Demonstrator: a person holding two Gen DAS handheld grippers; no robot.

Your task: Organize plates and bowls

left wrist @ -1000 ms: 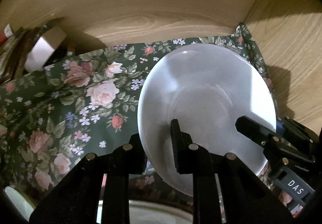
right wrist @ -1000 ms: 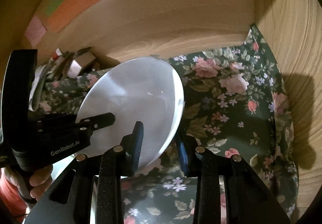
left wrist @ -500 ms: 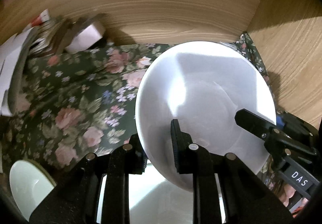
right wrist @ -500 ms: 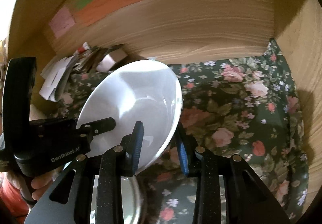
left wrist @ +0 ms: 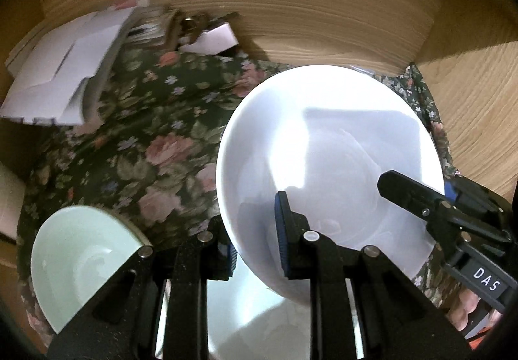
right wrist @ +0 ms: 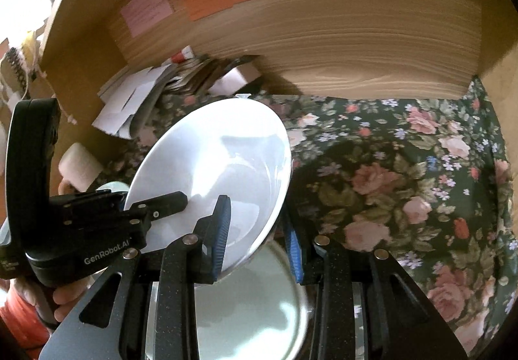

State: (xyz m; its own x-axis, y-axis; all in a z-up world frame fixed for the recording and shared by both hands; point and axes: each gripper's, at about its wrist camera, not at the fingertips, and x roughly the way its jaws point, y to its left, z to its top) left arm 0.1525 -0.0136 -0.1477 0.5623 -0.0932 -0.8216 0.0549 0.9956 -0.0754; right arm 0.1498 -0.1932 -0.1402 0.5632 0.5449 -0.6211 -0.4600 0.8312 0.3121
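White and tilted, the plate hangs above the floral cloth, clamped at opposite rims by the left hand-held gripper and the right hand-held gripper. Near left sits a pale green bowl; another plate lies directly beneath.

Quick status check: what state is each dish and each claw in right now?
White plate: lifted off the cloth, tilted, pinched at its rim by both claws.
Left claw: shut on the plate's near rim.
Right claw: shut on the plate's opposite rim.
Pale green bowl: upright, empty, untouched.
Dish below the plate: lying flat.
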